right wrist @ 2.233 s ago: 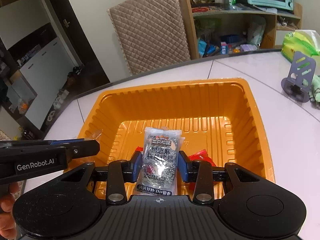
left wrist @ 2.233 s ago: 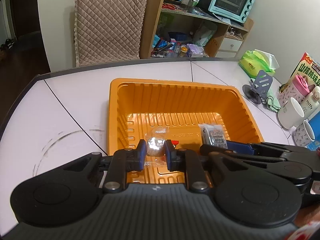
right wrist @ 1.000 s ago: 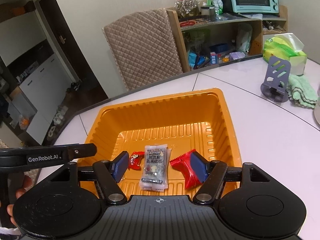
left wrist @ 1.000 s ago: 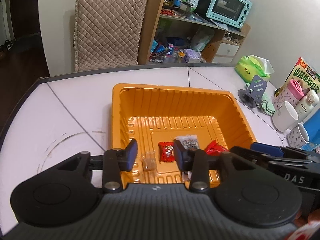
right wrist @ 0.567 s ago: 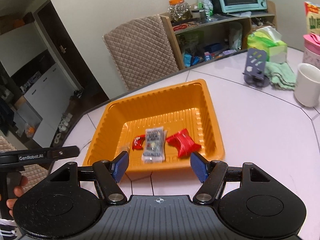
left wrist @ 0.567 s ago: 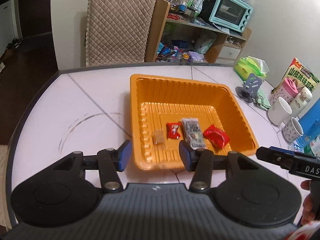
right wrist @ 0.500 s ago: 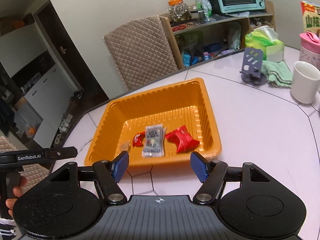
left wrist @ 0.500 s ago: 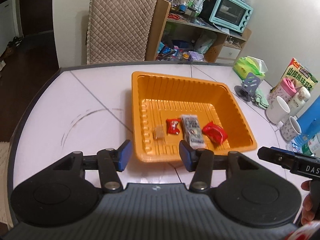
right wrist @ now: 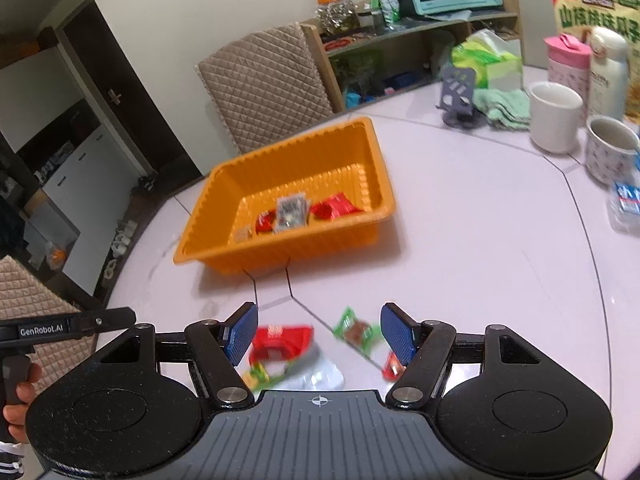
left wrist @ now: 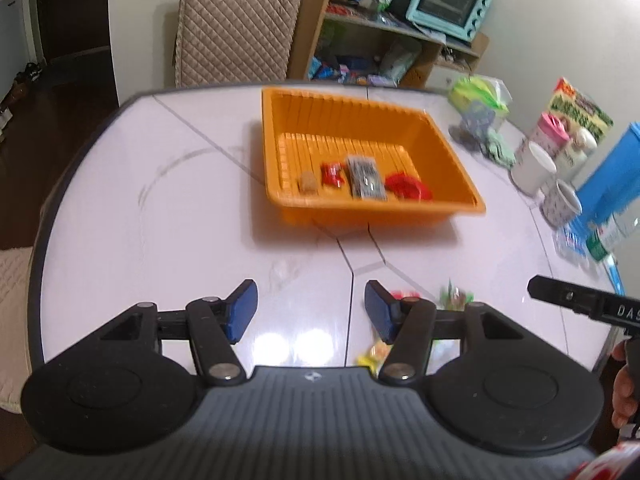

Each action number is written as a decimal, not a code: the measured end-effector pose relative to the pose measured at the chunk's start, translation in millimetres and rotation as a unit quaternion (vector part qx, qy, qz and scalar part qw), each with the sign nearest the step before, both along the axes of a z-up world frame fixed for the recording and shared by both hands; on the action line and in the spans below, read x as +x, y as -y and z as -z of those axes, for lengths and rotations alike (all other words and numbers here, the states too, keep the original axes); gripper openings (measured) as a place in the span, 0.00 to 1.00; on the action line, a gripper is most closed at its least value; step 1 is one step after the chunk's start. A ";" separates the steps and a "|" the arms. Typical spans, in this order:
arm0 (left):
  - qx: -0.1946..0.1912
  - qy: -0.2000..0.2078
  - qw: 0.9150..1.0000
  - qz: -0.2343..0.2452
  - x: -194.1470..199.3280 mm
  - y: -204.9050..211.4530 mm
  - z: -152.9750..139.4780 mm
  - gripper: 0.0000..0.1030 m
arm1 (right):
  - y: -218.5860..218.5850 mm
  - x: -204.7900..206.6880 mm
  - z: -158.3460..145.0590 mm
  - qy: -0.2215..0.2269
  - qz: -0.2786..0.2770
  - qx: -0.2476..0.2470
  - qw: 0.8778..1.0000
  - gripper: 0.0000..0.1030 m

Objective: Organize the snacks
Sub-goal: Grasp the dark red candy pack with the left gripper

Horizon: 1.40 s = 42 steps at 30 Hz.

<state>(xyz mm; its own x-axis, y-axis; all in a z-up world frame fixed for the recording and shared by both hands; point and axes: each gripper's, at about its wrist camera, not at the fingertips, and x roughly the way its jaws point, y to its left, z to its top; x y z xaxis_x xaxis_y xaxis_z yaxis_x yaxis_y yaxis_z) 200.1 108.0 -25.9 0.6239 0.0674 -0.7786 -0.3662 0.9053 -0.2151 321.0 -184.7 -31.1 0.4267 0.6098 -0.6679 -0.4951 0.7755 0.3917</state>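
Your left tool (left wrist: pixel 310 306) hangs over bare desk (left wrist: pixel 160 208) near the front edge, jaws wide and just been opening, nothing between them. Your right tool (right wrist: pixel 319 332) stands equally wide and empty above a loose scatter of snacks at the front edge.

Orange tray (right wrist: pixel 208 240) sits toward the middle of the desk, nearer the far-left side. Four packets lie in a row along its near wall: a small tan snack (left wrist: pixel 307 181), a small red candy (left wrist: pixel 332 174), a silver packet (left wrist: pixel 365 178) and a larger red packet (left wrist: pixel 408 188). The silver packet touches or nearly touches its red neighbours; blur keeps you from telling which.

Loose on the desk under the right tool: a red pouch (right wrist: pixel 280 342) just beside the left finger, a green packet (right wrist: pixel 356 332) between the fingers, a small red wrapper (right wrist: pixel 392 366) by the right finger, a yellow-green packet (right wrist: pixel 258 376) and a clear wrapper (right wrist: pixel 320 374) closest to the front edge. The yellow-green packet overlaps the red pouch's near edge.

Right edge of the desk carries a white mug (right wrist: pixel 554 118), a patterned mug (right wrist: pixel 610 154) and a pink bottle (right wrist: pixel 566 60). Both views are motion-blurred.
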 end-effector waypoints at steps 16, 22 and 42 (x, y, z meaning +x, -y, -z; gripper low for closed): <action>-0.017 -0.041 0.998 0.038 -30.2 47.9 33.8 0.54 | 36.8 -44.9 34.7 -0.061 0.023 -0.026 0.998 0.66; -0.013 -0.055 0.997 0.054 -29.3 60.7 48.9 0.53 | 39.9 -52.3 44.4 -0.072 0.021 -0.040 0.996 0.66; -0.004 -0.082 0.994 0.076 -7.5 64.1 80.8 0.40 | 42.5 -48.8 58.7 -0.095 0.034 -0.054 0.993 0.66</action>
